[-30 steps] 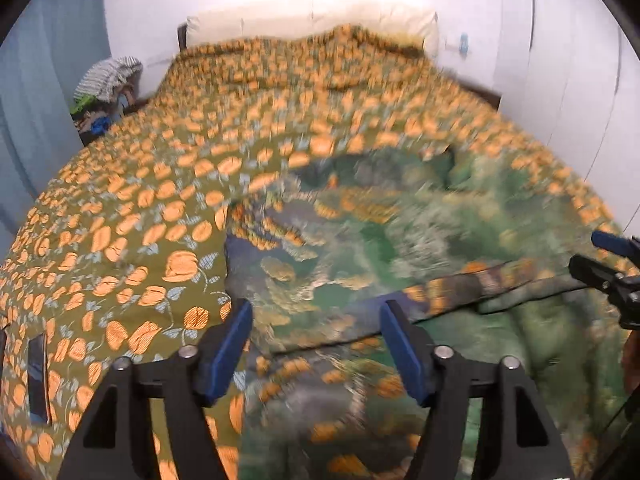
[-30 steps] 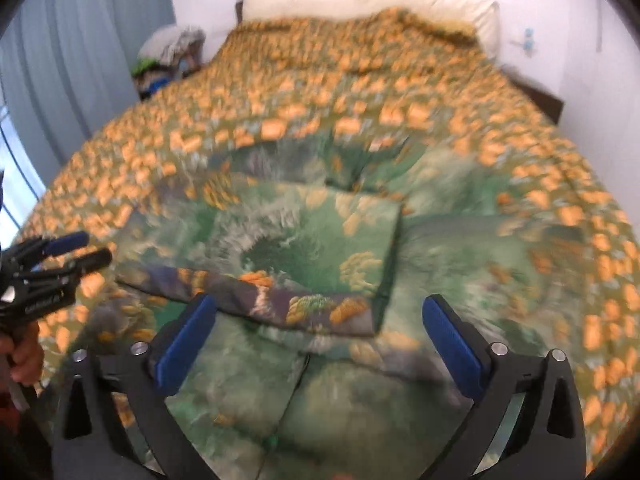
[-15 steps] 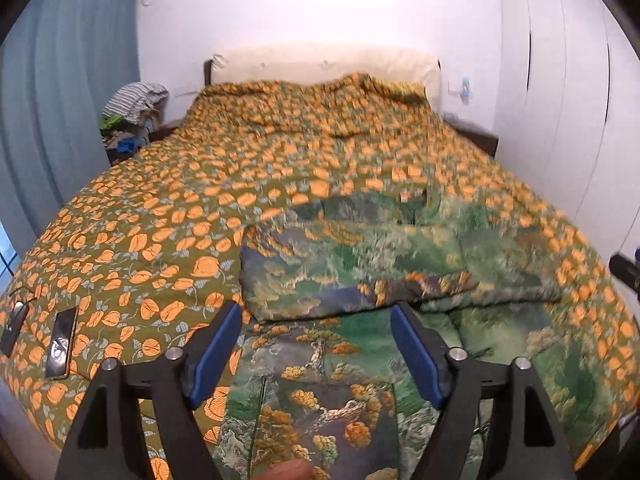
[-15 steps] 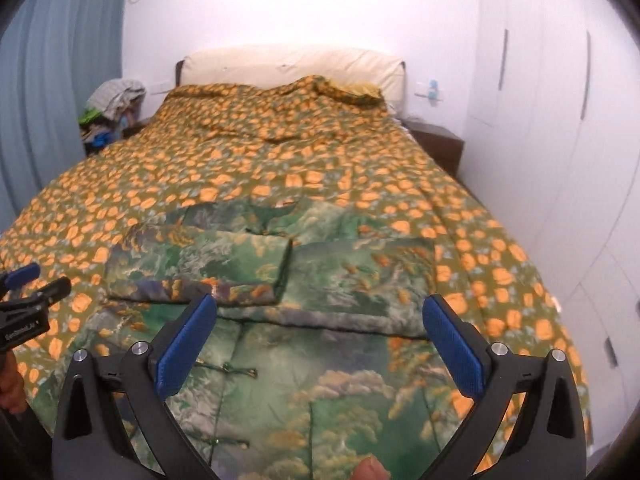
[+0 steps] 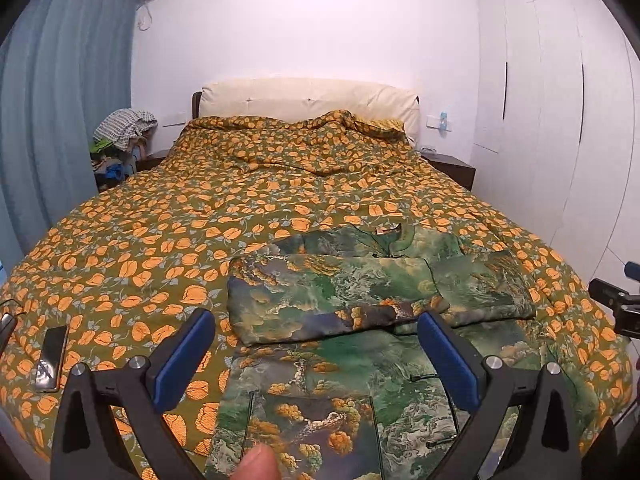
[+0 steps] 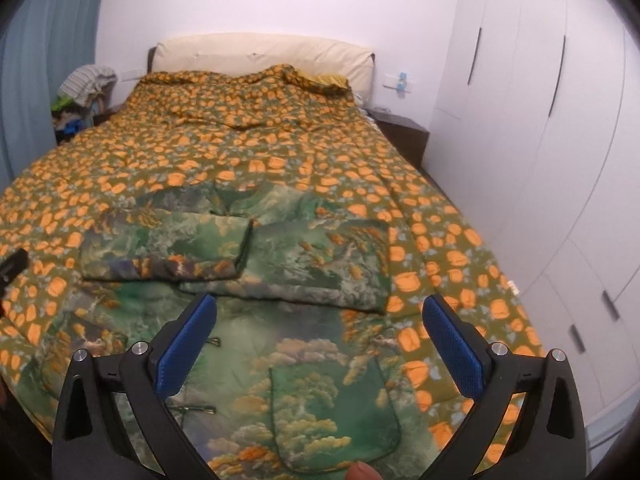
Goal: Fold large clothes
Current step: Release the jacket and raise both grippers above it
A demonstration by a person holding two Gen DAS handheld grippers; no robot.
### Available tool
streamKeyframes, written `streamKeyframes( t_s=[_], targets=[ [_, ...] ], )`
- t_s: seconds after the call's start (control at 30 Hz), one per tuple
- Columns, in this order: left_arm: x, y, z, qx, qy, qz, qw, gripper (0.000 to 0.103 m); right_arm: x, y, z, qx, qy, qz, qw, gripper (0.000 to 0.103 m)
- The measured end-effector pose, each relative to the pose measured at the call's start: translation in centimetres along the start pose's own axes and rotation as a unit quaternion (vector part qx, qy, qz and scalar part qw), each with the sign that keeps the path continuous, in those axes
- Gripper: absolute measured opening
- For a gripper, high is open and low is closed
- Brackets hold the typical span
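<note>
Landmark = jacket point(image 5: 360, 364), the green landscape-print padded one, lying face up across the near end of the bed point(image 5: 168, 248), body running toward the foot edge.

Left of jacket: phone point(image 5: 51, 354) is sitting on the orange-leaf duvet point(image 5: 240, 200), well apart from the jacket, likely parked out of the folding zone.

Left claw point(image 5: 316, 360) is hanging above the jacket's lower body, jaws spread wide, gripping nothing. Looks like it is staying open because there is no edge between the pads yet.

On the jacket: left sleeve point(image 5: 328, 296) is lying folded across the chest, cuff pointing toward the right side. Right sleeve point(image 6: 320, 264) is lying folded inward too; its cuff end is tucked under the left sleeve's edge near the centre. Sleeves placed this way are squaring the garment into a rectangle, so my read is the sleeve step is finished and the hem-to-collar fold is pending. Frog buttons point(image 6: 214, 340) and patch pocket point(image 6: 336, 412) are facing up on the near half.

Right claw point(image 6: 320, 340) is hovering above the jacket's lower right front, jaws equally wide, holding nothing.

Both claws are sitting level and well short of the sleeves, probably lining up for the hem, which is below frame; can't tell where it lies.

Right of jacket: only duvet, then the bed edge.
</note>
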State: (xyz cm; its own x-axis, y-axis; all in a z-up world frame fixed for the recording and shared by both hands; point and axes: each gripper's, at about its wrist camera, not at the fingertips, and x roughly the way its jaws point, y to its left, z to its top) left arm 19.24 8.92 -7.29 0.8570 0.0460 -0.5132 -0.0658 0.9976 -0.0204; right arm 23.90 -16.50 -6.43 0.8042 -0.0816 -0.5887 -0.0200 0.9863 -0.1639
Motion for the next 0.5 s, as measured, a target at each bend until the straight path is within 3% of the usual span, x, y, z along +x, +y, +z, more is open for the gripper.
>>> streamKeyframes(
  t_s=[0.13,0.37,0.5],
  targets=[
    [-0.5,-1.0,-0.1,0.018,-0.005,0.007,0.9998,0.103,-0.3,0.2,0.0,-0.02,-0.004,-0.015,1.0,0.103],
    [0.2,-1.6,-0.5,0.007,0.057,0.053,0.9969,0.103,-0.4,0.6,-0.3,-0.03,-0.002,-0.023,0.999,0.103],
    [-0.2,-1.5,-0.8,0.0,0.059,0.059,0.9966,0.103,-0.6,0.4,-0.5,-0.027,-0.005,-0.018,0.999,0.103]
  ],
)
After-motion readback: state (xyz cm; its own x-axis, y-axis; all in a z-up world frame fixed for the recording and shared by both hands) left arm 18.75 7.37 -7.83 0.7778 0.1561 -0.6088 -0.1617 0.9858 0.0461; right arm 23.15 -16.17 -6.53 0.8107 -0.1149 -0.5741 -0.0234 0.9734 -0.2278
